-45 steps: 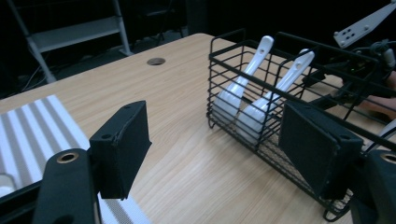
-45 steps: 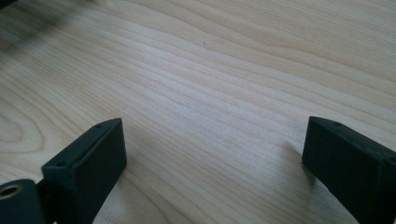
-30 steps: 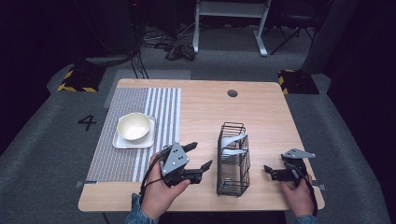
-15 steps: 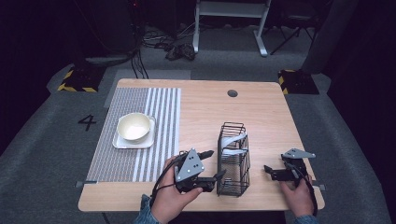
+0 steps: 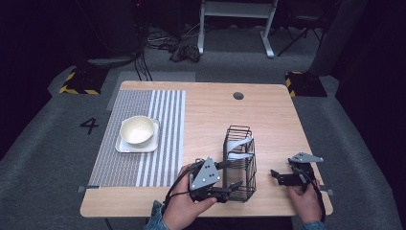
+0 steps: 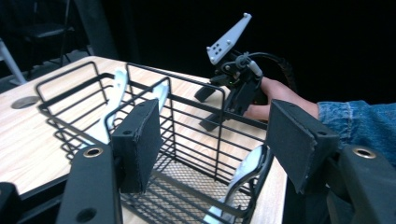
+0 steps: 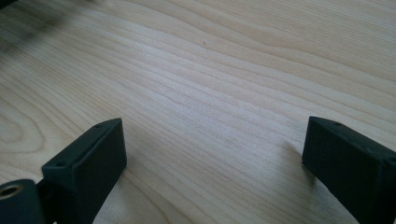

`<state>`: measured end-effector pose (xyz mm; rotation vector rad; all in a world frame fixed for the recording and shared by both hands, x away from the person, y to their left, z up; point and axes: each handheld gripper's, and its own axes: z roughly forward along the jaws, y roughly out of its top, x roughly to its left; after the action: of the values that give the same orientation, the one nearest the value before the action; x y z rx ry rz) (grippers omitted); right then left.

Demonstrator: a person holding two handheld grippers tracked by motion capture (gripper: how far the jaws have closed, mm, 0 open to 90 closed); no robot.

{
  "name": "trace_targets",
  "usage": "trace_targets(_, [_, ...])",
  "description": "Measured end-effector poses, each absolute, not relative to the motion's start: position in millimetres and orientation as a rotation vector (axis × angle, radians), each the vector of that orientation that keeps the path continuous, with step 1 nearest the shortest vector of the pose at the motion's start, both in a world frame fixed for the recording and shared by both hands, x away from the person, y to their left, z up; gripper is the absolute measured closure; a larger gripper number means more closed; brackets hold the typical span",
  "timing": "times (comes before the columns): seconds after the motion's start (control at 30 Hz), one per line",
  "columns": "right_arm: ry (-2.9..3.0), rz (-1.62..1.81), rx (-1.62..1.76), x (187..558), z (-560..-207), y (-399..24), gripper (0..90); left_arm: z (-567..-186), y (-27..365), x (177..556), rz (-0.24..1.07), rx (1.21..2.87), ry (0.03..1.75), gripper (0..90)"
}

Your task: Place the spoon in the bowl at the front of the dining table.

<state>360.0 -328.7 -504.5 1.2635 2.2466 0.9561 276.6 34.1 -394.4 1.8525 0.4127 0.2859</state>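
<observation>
High view. You are working the left tongs up against the near end of the black wire basket, jaws spread wide with one on each side of its near left corner, seemingly placed to take hold of the wire wall. The basket is standing upright on the bare wood of the counter, right of centre and near the front edge. White utensils are leaning inside it. You are resting the right tongs on the counter well to the basket's right, jaws parted and pinching nothing, probably parked while the left side does the work. A cream bowl is sitting on a white square plate on the striped mat, far left and apart from the action.

Left gripper view. You are holding the left tongs spread, one pad inside the basket and one outside it, with a wall between them and nothing yet squeezed. The basket is showing thin black bars, a fine mesh floor and a divider. A white utensil handle is propped in the near compartment.

Right gripper view. You are keeping the right tongs wide apart and low over bare pale wood grain.
</observation>
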Motion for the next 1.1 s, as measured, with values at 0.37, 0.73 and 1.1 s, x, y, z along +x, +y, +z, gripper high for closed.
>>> trace_targets(0.37, [2.248, 0.954, 1.260, 360, -505, -329, 6.4, -400, 30, 275, 0.227, 1.877, 0.374, 48.8])
trace_targets(0.73, [2.248, 0.954, 1.261, 360, -505, -329, 6.4, -399, 38, 278, 0.165, 1.860, 0.381, 76.5])
trace_targets(1.1, [2.248, 0.954, 1.260, 360, -505, -329, 6.4, -405, 47, 287, 0.146, 1.850, 0.401, 73.9])
